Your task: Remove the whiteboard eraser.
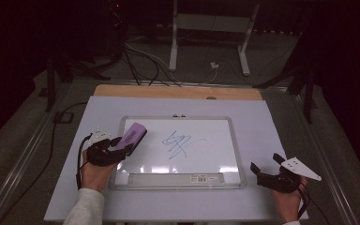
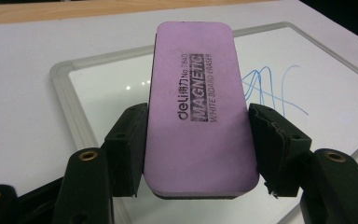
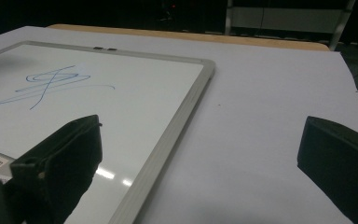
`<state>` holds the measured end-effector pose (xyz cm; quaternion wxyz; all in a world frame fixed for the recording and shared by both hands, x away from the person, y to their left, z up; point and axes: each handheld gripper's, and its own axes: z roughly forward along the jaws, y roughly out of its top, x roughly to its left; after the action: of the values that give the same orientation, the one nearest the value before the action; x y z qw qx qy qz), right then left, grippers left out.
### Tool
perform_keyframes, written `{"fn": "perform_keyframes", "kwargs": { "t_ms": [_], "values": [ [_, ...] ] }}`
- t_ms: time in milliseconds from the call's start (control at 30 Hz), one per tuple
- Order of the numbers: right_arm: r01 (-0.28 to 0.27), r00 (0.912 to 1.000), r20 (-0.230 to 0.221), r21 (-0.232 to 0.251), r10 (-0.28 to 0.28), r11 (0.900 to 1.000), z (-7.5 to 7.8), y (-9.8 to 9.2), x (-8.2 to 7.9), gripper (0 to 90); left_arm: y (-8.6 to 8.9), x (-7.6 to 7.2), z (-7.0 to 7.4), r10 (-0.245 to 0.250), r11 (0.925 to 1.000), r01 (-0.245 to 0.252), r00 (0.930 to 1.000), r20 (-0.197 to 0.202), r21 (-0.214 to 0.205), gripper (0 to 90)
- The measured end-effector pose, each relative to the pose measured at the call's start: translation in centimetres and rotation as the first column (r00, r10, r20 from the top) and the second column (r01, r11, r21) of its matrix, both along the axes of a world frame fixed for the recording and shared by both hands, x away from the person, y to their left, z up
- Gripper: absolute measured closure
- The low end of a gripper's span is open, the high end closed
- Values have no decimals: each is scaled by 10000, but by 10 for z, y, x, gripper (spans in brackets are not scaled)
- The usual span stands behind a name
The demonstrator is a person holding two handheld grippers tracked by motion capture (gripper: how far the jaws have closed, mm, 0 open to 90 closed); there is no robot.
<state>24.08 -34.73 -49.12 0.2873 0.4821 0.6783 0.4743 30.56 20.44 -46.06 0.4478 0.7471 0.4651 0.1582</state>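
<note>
The whiteboard [image 1: 225, 154] lies flat on the table [image 1: 262, 112]. The left gripper [image 1: 122, 146] pinches the eraser [image 1: 132, 135] above the board's left edge. The blue scribble [image 1: 180, 143] remains unerased. The right gripper [image 1: 268, 165] rests spread, empty.

A: What stands over the whiteboard [image 1: 225, 140]?
B: Just the eraser [image 1: 132, 135] near its left edge, clamped in the left gripper [image 1: 122, 145]. From there across to the scribble [image 1: 180, 143] the surface is bare, and past the scribble too.
A: And the right side?
B: The right gripper [image 1: 267, 165] sits off the board beside its right frame, jaws apart with nothing between them. The table [image 1: 262, 117] around it lies flat and free.
A: Anything raised?
B: The board's frame [image 3: 177, 116], a low lip all round, and a label strip [image 1: 176, 178] along the near edge
</note>
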Motion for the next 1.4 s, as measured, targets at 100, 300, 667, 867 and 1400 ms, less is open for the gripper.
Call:
{"fn": "perform_keyframes", "kwargs": {
  "t_ms": [100, 300, 667, 867, 1400],
  "values": [
    [-1, 10000, 8, 0, 1, 10000, 0, 0, 0, 3, -4, 3, 1, -58, 10000, 58, 10000, 39, 31, 420],
    [12, 10000, -4, 12, -12, 10000, 0, 0, 0, 3, -14, 11, 2, -201, 9998, 200, 9997, 100, 70, 420],
    [43, 10000, -5, 16, -43, 10000, 0, -1, 0, 3, -35, 27, -3, -347, 9993, 345, 9993, 123, 176, 420],
    [43, 10000, 12, 22, -43, 10000, 0, -1, 0, 3, -47, 34, -10, -495, 9983, 494, 9988, 16, 303, 420],
    [41, 10000, 11, 4, -41, 10000, 0, -2, 0, 3, -70, 46, -32, -721, 9958, 731, 9972, -184, 558, 419]
  ]
}}
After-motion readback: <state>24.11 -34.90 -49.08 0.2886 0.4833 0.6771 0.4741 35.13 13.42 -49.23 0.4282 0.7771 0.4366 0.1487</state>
